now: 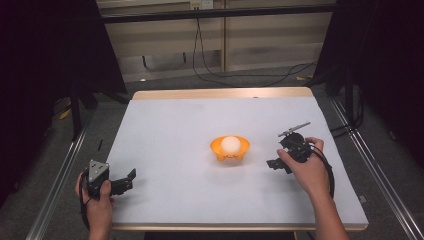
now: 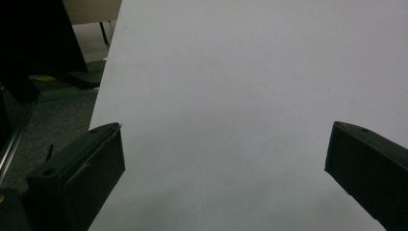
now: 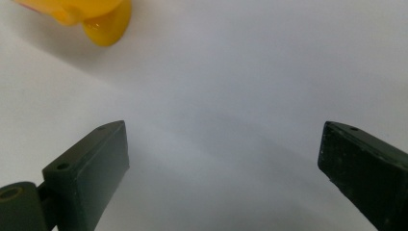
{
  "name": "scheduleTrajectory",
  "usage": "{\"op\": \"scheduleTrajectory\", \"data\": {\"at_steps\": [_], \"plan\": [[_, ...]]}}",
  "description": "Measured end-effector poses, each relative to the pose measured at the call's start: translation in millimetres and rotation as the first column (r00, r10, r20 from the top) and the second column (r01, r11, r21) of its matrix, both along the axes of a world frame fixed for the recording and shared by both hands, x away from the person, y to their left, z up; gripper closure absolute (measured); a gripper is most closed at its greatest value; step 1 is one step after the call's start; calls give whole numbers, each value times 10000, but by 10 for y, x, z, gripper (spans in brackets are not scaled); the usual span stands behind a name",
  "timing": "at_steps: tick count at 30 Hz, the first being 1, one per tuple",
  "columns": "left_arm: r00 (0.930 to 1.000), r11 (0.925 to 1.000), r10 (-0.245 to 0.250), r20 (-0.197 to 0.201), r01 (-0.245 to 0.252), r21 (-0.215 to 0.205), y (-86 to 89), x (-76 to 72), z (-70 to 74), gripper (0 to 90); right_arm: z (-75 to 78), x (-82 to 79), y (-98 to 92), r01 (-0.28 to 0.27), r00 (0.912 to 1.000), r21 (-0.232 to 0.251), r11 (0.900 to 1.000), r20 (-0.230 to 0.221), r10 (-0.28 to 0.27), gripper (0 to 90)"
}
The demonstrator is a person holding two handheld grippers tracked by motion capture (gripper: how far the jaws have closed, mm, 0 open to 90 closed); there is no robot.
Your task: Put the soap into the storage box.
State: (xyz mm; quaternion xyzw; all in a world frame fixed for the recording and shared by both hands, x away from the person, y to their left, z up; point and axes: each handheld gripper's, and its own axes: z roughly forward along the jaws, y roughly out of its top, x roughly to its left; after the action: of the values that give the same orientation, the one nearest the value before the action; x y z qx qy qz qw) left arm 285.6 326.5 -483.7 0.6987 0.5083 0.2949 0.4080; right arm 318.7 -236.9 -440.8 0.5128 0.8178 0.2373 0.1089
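The left hand point(image 1: 96, 199) rests at the near left corner of the white table point(image 1: 170, 130), holding the left gripper point(image 1: 127, 181) low and pointing right and slightly away; in the left gripper view its jaws stand wide apart over bare table with nothing between them. The right hand point(image 1: 307, 167) reaches in from the near right, wrist bent inward, aiming the right gripper point(image 1: 274, 164) leftward toward an orange bowl point(image 1: 229, 148) near the table's middle. Its jaws are also spread wide and empty. A white ball point(image 1: 230, 144), or perhaps an egg, sits in the bowl, a short way from the right gripper.
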Motion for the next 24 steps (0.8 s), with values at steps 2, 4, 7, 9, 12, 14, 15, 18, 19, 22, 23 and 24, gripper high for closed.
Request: {"op": "scheduleTrajectory", "data": {"at_steps": [2, 4, 7, 9, 12, 14, 15, 18, 19, 22, 23, 24], "plan": [[10000, 10000, 0, 2, 0, -1, -1, 0, 0, 1, -7, -17, -23, 28, 10000, 9, 10000, 8, -28, 35], [10000, 10000, 20, 5, -20, 14, -2, -1, 0, 1, -30, -63, -103, 180, 9998, 65, 9998, -2, -180, 34], [10000, 10000, 22, 8, -22, 15, -2, -2, 0, 1, -52, -91, -156, 218, 9998, 92, 9997, 12, -218, 34], [10000, 10000, 18, 4, -18, 15, -1, -1, 0, 1, -87, -144, -238, 354, 9994, 79, 9993, 63, -354, 34], [10000, 10000, 24, 6, -24, 17, -2, -1, 0, 1, -105, -179, -286, 346, 9993, 112, 9993, 131, -347, 31], [10000, 10000, -15, -1, 15, -8, -2, 0, -1, 1, -125, -228, -347, 361, 9992, 213, 9991, 192, -365, 30], [10000, 10000, 18, 10, -18, 22, -2, -1, 0, 1, -125, -228, -347, 361, 9992, 213, 9991, 192, -365, 30], [10000, 10000, -32, 13, 32, -5, 0, -1, 0, 0, -148, -277, -406, 430, 9986, 252, 9988, 312, -438, 28], [10000, 10000, -19, 19, 19, -11, -2, -1, -1, 1, -153, -292, -427, 459, 9983, 266, 9986, 350, -468, 28], [10000, 10000, -23, 13, 23, 31, -1, -2, 1, 0, -167, -362, -506, 576, 9970, 322, 9978, 506, -592, 24], [10000, 10000, -25, 14, 25, 33, -1, -2, 1, 1, -173, -378, -529, 622, 9965, 331, 9975, 546, -639, 24], [10000, 10000, -25, 14, 25, 33, -1, -2, 1, 1, -173, -378, -529, 622, 9965, 331, 9975, 546, -639, 24]]}}
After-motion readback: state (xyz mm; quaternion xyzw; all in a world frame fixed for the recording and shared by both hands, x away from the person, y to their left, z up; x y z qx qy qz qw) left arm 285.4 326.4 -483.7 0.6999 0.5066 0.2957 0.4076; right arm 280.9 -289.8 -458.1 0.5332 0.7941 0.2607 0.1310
